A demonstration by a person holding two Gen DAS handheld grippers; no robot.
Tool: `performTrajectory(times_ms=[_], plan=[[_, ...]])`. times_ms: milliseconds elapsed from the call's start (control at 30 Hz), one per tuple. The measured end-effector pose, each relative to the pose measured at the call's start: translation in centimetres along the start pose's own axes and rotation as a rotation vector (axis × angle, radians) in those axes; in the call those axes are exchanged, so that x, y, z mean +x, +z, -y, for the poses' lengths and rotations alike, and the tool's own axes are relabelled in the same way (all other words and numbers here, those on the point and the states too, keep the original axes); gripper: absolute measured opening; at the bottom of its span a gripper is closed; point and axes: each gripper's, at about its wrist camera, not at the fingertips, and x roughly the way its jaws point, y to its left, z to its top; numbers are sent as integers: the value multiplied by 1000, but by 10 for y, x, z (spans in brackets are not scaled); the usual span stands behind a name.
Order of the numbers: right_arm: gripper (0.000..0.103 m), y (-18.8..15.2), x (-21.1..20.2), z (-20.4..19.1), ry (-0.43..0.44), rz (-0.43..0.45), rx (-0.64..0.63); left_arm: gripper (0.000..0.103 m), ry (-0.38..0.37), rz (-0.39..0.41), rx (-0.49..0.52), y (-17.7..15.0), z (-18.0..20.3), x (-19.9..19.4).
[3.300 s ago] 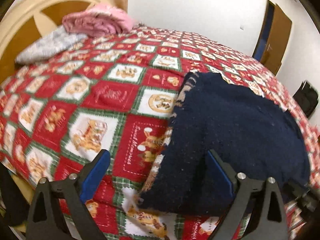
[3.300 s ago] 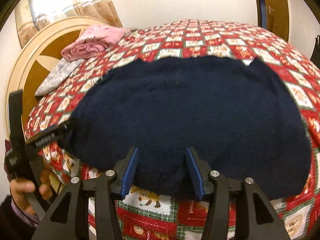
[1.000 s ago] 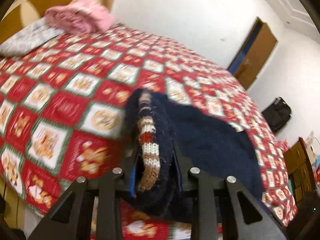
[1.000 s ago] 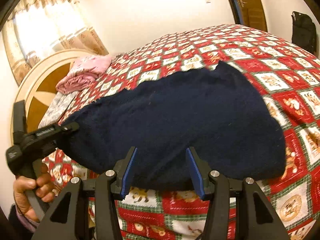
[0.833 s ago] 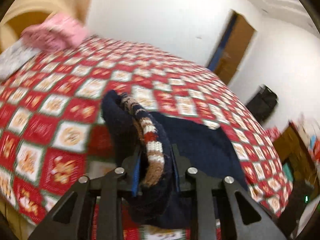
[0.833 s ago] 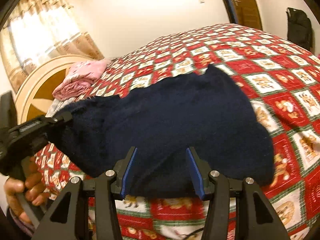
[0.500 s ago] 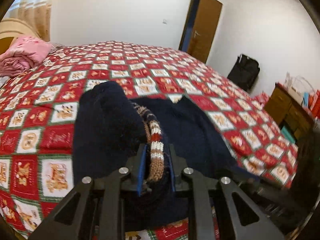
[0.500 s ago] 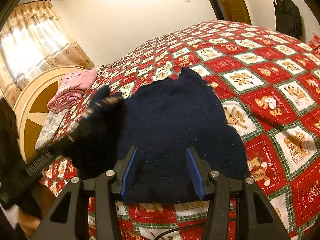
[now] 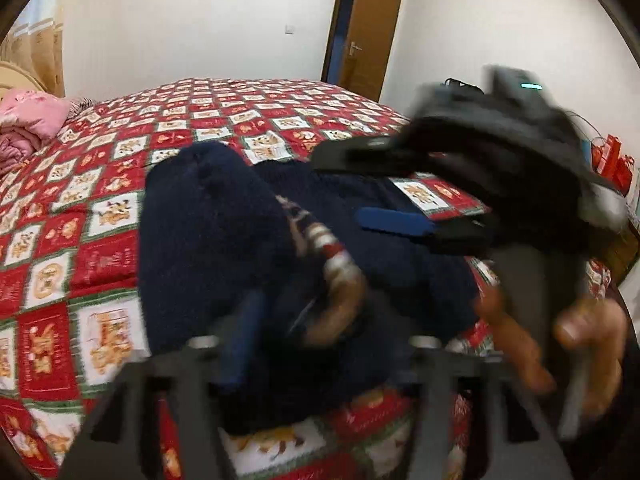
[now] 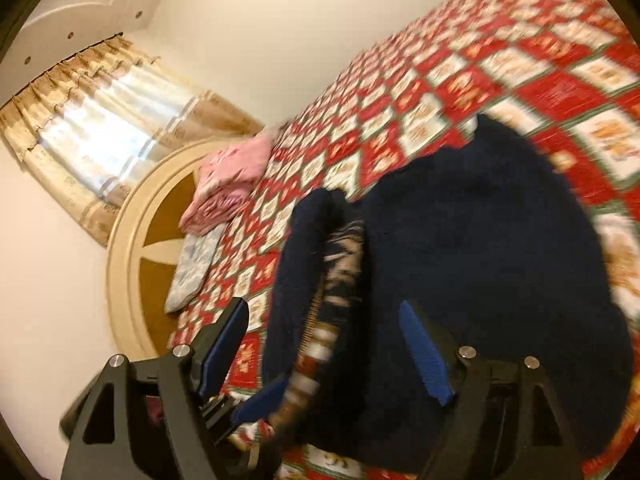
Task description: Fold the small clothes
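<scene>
Loosely, navy sweater (image 9: 208, 240) between opening claws (image 9: 316, 344)

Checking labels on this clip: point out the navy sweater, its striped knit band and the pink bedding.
navy sweater (image 9: 208, 240): left wrist view, on the folded-over body.
striped knit band (image 10: 340, 280): right wrist view, mid-band.
pink bedding (image 10: 234, 172): right wrist view, top fold.

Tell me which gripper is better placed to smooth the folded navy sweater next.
Probably the left gripper: the dark navy knitted sweater and its striped trim lie between its opening jaws. The right gripper, jaws also opening, hangs over the fold's edge.
</scene>
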Motion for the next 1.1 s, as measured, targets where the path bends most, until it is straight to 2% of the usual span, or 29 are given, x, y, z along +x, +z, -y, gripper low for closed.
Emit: performTrajectory(times_ms=[100, 167, 300, 367, 467, 500, 567, 700, 733, 767, 800, 867, 967, 1100], plan=[[79, 7, 22, -3, -16, -45, -20, 76, -15, 3, -11, -4, -15, -15], [79, 9, 28, -2, -26, -56, -44, 76, 18, 14, -57, -5, -34, -22], [79, 12, 45, 6, -45, -69, -14, 77, 45, 43, -264, 0, -89, -24], [79, 8, 56, 10, -5, -106, 31, 77, 62, 42, -361, 7, -116, -17], [79, 0, 69, 0, 41, -158, 13, 77, 170, 38, -398, 18, -142, 3], [79, -2, 73, -7, 24, -175, -24, 77, 200, 19, -407, 20, -149, 12], [79, -3, 82, -16, -40, -194, -75, 77, 212, -18, -439, 21, -163, 29], [79, -1, 92, -15, -52, -176, -70, 77, 187, -74, -541, 14, -170, 58], [77, -3, 93, -18, -62, -165, -100, 77, 185, -74, -545, 10, -167, 58], [55, -4, 93, -20, -74, -164, -124, 77, 190, -70, -543, 10, -165, 59], [43, -7, 97, -25, -84, -185, -164, 77, 199, -64, -538, 9, -162, 58], [37, -10, 95, -33, -112, -168, -220, 77, 209, -64, -529, 11, -162, 58], [33, -9, 89, -56, -174, -127, -347, 77, 199, -61, -549, 17, -167, 57], [32, 0, 63, -81, -181, -66, -456, 77, 205, -3, -521, 33, -158, 44]])
